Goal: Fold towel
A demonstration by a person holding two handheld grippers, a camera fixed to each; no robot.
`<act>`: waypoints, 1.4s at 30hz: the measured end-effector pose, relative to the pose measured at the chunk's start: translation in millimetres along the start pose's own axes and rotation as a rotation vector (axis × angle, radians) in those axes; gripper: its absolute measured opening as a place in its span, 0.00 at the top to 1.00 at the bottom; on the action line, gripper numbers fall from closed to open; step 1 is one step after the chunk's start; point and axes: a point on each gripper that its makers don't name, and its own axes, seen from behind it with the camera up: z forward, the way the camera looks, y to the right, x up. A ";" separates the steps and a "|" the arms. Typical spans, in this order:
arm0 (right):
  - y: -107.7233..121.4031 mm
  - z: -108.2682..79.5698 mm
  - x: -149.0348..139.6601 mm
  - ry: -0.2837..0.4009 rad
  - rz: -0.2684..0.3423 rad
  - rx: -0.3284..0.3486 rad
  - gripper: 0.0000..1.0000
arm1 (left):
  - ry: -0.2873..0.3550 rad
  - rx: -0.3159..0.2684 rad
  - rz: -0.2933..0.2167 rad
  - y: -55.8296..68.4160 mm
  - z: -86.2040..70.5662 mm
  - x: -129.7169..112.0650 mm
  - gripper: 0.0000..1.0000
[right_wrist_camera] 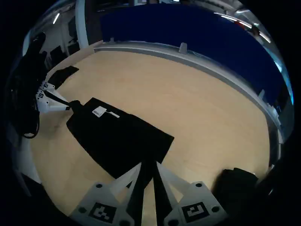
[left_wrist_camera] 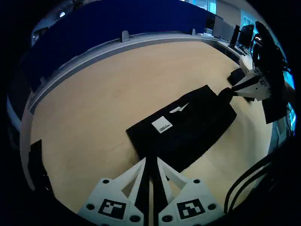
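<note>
Your right gripper (right_wrist_camera: pixel 148 165) has its fingers pinched together on the near corner of the black towel (right_wrist_camera: pixel 120 139), which lies spread on the pale wooden table (right_wrist_camera: pixel 195 105). At far left, your left gripper (right_wrist_camera: pixel 70 105) pinches the towel's opposite corner, near its white label (right_wrist_camera: pixel 99 111). A blue partition (right_wrist_camera: pixel 188 30) runs behind the table.

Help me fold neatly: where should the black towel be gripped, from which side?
Pinch the black rectangular cloth towel at its two short ends, jaws coming in low from each end: it lies flat on the pale wooden table, so only edges offer a hold.
</note>
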 end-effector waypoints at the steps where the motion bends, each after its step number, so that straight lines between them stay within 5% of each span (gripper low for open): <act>1: 0.9 2.0 0.2 0.000 0.003 -0.001 0.87 | 0.000 0.002 -0.001 -0.7 2.0 0.2 0.95; 26: 17.6 41.7 -5.0 -0.032 0.034 -0.040 0.78 | -0.016 0.052 -0.016 -19.4 39.4 9.5 0.90; 36: 28.2 47.6 -0.3 -0.021 0.019 -0.097 0.61 | -0.013 0.074 -0.020 -28.2 42.6 12.6 0.73; 42: 35.8 48.9 10.9 0.007 0.036 -0.129 0.35 | -0.012 0.098 -0.030 -38.0 42.7 14.6 0.58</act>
